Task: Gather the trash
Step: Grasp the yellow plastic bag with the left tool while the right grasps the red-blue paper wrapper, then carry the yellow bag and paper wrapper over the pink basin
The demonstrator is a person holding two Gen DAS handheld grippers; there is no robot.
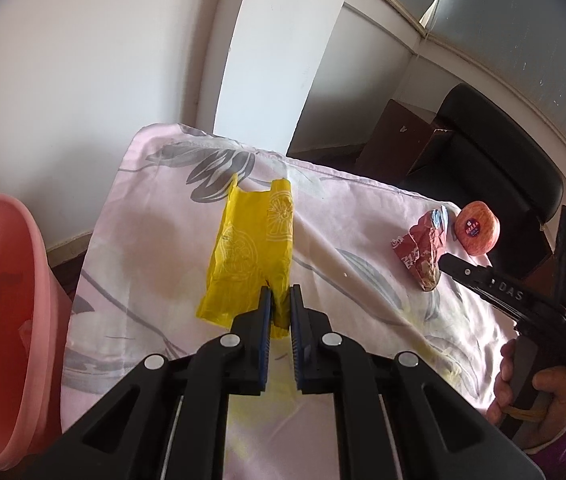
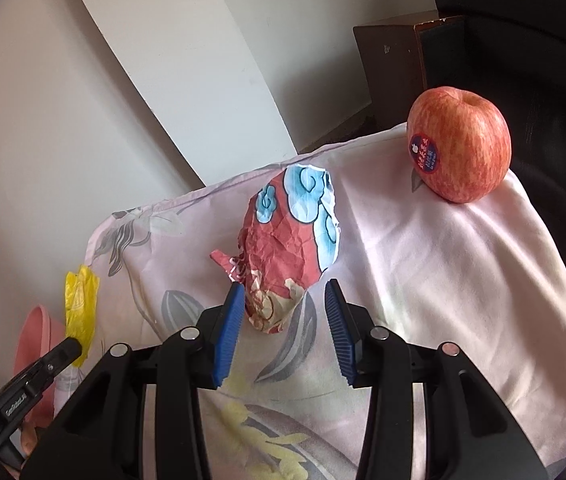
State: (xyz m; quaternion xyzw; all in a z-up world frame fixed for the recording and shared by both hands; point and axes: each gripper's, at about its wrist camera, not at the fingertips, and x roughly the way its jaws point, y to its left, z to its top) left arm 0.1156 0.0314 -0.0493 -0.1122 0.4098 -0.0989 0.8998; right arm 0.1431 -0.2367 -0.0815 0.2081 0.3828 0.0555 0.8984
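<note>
Trash on cloth-covered table [image 1: 131, 240]: yellow bag [image 1: 249, 252] is thin, limp, slippery; left gripper [image 1: 281, 300] is pinched narrow on its near edge. Crumpled wrapper [image 2: 289, 248], light and springy, sits btwn wide-open right gripper [image 2: 283, 312] fingers; squeeze its middle. Apple [image 2: 459, 144] near far corner.

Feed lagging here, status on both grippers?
Left gripper shut on yellow plastic bag. Right gripper open around crumpled red paper wrapper. Red apple clear.

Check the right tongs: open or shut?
Open: the right tongs show a wide gap, with the crumpled red wrapper partly between the blue pads, unpinched.
</note>
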